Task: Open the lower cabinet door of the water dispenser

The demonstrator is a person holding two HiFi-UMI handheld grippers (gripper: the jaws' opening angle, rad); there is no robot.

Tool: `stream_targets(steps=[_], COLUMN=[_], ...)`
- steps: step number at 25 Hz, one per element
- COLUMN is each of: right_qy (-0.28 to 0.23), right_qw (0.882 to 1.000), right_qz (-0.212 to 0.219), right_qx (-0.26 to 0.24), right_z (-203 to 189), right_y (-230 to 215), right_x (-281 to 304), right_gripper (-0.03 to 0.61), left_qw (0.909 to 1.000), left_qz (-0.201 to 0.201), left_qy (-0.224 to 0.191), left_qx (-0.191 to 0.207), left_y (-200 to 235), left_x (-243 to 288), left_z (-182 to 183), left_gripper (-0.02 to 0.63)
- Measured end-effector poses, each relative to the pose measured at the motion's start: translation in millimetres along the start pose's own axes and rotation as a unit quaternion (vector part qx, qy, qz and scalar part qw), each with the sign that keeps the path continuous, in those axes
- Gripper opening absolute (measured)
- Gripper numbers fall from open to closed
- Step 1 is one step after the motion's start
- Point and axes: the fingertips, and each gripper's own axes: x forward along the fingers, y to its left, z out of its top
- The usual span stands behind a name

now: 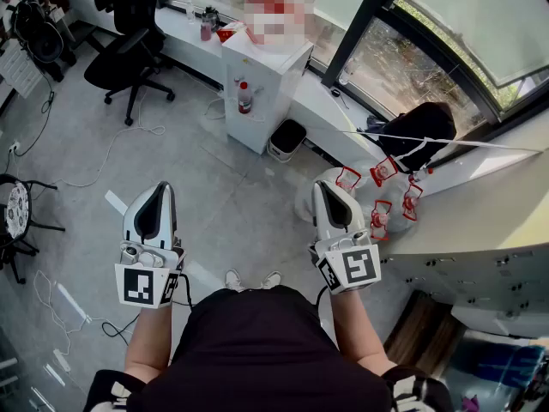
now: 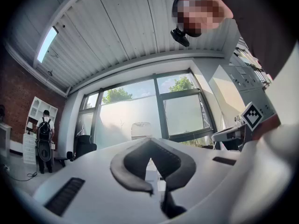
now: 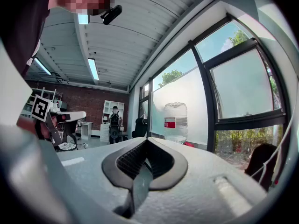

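The water dispenser (image 1: 264,88) is a white upright cabinet with a bottle on top, standing against the window ledge a few steps ahead of me. Its bottle (image 3: 175,121) shows beyond the jaws in the right gripper view, and faintly as a pale shape (image 2: 140,129) in the left gripper view. My left gripper (image 1: 159,189) and right gripper (image 1: 329,187) are held side by side at waist height, both pointing toward the dispenser and well short of it. On each, the jaws meet at the tip with nothing between them (image 2: 150,144) (image 3: 147,142). I cannot make out the lower door from here.
A black office chair (image 1: 129,50) stands at the far left and a small bin (image 1: 287,137) sits right of the dispenser. Red-and-white frames (image 1: 382,191) and a dark bag (image 1: 425,125) lie to the right. Cables (image 1: 111,144) trail over the grey floor. A person with a backpack (image 3: 113,124) stands far off.
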Motion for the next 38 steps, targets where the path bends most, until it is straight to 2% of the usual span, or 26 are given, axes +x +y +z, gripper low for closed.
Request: stream_targets(steps=[5, 9, 18, 25, 32, 38], right_qy=[0.002, -0.026, 0.003, 0.011, 0.005, 0.009], right_qw=[1.000, 0.998, 0.999, 0.998, 0.997, 0.995], right_qz=[0.002, 0.002, 0.004, 0.016, 0.037, 0.065], right_qx=[0.010, 0.051, 0.040, 0.060, 0.065, 0.075], right_z=[-3.0, 0.5, -18.0, -39.2, -35.8, -39.5], right_y=[10.9, 12.6, 20.5, -19.8, -89.3, -144.9], right_x=[5.6, 7.6, 21.7, 78.0, 164.8, 229.6], right_gripper=[0.005, 0.005, 0.005, 0.005, 0.005, 0.005], left_qw=[1.0000, 1.0000, 0.9996, 0.9992, 0.9991, 0.9987], left_qz=[-0.004, -0.006, -0.014, -0.014, -0.010, 0.009], left_qy=[0.002, 0.003, 0.013, 0.032, 0.042, 0.049], left_qx=[-0.003, -0.004, -0.021, -0.018, 0.001, 0.010], left_y=[8.0, 17.2, 28.5, 32.2, 45.3, 51.7], left_x=[-0.1, -2.0, 7.0, 58.8, 160.8, 235.9], left_z=[-1.4, -7.1, -32.5, -58.8, -66.6, -73.3], left_gripper=[0.008, 0.008, 0.008, 0.008, 0.008, 0.008])
